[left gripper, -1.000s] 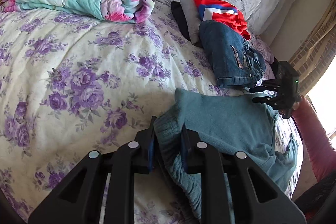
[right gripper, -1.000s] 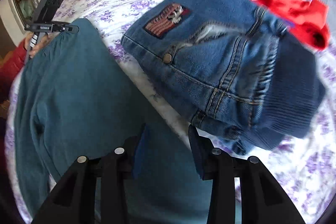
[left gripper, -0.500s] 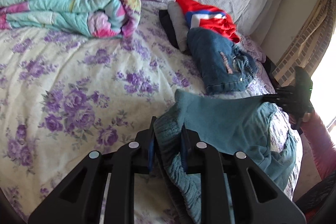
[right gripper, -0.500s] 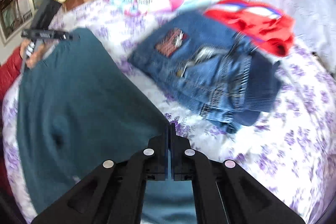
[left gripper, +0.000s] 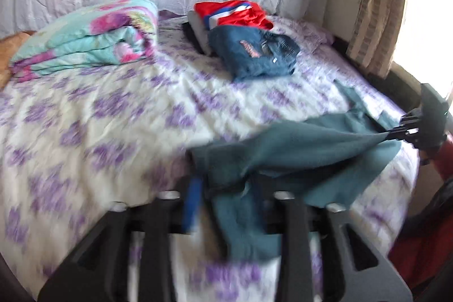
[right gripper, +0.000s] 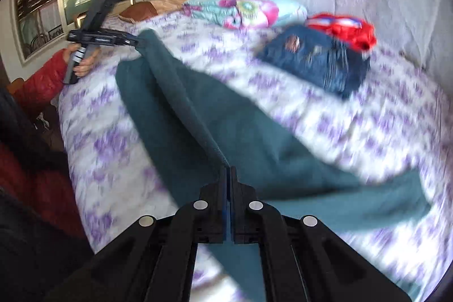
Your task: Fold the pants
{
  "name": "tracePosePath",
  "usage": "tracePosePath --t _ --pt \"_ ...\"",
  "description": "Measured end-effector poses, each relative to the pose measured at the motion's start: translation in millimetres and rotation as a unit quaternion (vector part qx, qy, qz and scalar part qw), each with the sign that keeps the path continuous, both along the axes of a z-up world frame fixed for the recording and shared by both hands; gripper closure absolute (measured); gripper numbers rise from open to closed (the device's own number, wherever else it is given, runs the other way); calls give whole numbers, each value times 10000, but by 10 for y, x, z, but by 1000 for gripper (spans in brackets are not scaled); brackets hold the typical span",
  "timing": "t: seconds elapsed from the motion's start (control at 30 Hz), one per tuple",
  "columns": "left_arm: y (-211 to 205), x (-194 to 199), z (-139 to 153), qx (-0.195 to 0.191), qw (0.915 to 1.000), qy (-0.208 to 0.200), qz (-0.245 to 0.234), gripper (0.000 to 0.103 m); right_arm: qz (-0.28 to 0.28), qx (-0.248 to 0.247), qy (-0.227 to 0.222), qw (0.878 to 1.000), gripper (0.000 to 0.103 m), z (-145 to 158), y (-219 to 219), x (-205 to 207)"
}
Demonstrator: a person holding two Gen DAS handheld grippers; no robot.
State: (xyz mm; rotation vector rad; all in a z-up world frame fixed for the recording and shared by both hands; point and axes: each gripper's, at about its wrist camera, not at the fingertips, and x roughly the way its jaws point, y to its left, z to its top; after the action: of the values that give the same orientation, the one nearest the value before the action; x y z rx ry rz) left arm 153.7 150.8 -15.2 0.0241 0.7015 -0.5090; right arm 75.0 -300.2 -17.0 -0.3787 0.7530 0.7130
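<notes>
The teal pants lie partly lifted over the near side of the flowered bed, stretched between my two grippers. In the left wrist view my left gripper is blurred and its jaws are opening. The bunched waistband hangs between the spread fingers, and the blue pad shows bare beside the cloth. My right gripper is shut on a folded edge of the pants. From the left it appears as the right gripper pinching the far corner. From the right, the left gripper tip meets the other corner.
Folded jeans and a red and blue garment lie near the headboard, with a rolled floral quilt to their left. A striped curtain hangs at the right. A person's red sleeve is beside the bed sheet.
The right gripper shut on the pants' edge and drew back from the jeans. The left gripper, earlier clamped on the waistband, has spread its jaws. Both views have pulled back and blurred.
</notes>
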Motion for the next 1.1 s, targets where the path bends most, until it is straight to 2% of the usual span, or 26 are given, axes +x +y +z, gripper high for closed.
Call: tracePosePath --t 0.03,0.1,0.13,0.2,0.23,0.3,0.37,0.43,0.5,0.53,0.57,0.6,0.63,0.67,0.7,0.73,0.8,0.83,0.9,0.93,0.97,1.03,1.1 --pt "19 -74 -41 206 9996 -43 188 24 -64 60 70 9999 101 -76 -31 -28" --pt "115 -203 -78 353 9981 -58 493 23 -152 260 221 9993 101 -181 -88 -45" --pt "188 -261 -53 198 9985 -4 518 23 -187 315 252 9990 101 -225 -100 -38" --pt "395 -373 42 -373 9963 44 775 23 -220 383 271 9987 101 -291 -106 -53" --pt "493 -416 94 -815 9923 120 924 24 -226 409 269 9985 101 -309 -103 -88" --pt "562 -496 180 -1462 9850 178 901 25 -240 450 231 9984 101 -316 -93 -102" --pt "472 -574 319 -1762 9810 26 807 25 -244 458 206 9984 101 -300 -87 -120" --pt "258 -551 379 -1618 9837 76 779 25 -250 467 192 9984 101 -295 -86 -172" --pt "-94 -469 359 -1009 9914 145 817 25 -257 477 204 9983 101 -280 -91 -220" --pt "-259 -410 283 -536 9940 213 927 25 -268 481 231 9982 101 -287 -96 -233" --pt "-371 -346 193 -95 9938 304 1068 25 -297 480 265 9981 101 -307 -104 -235" --pt "-479 -259 33 466 9895 467 1284 25 -350 475 344 9977 101 -352 -112 -222" --pt "-522 -207 -95 756 9853 607 1407 25 -388 471 447 9971 101 -404 -116 -204" --pt "-526 -174 -229 846 9824 811 1457 25 -414 467 543 9966 100 -456 -117 -190" --pt "-484 -176 -319 806 9808 951 1500 25 -431 473 600 9961 100 -484 -119 -187" --pt "-454 -206 -326 747 9812 881 1547 25 -444 503 643 9957 100 -495 -131 -184" --pt "-385 -287 -260 614 9814 821 1621 25 -461 627 748 9942 92 -444 -185 -189" --pt "-326 -330 -215 437 9822 748 1665 25 -449 749 813 9929 86 -402 -225 -201" --pt "-200 -491 -84 -87 9851 458 1654 25 -473 1308 779 9872 80 -184 -409 -241" --pt "-168 -554 -29 -308 9861 358 1592 24 -589 1537 722 9837 69 -62 -514 -230" --pt "-137 -588 18 -503 9866 292 1524 23 -956 1691 599 9791 55 93 -652 -167" --pt "-153 -605 63 -695 9866 211 1458 17 -1893 1608 368 9680 44 280 -857 63" --pt "-211 -550 46 -684 9866 138 1476 15 -2949 1147 168 9485 41 382 -1034 467"
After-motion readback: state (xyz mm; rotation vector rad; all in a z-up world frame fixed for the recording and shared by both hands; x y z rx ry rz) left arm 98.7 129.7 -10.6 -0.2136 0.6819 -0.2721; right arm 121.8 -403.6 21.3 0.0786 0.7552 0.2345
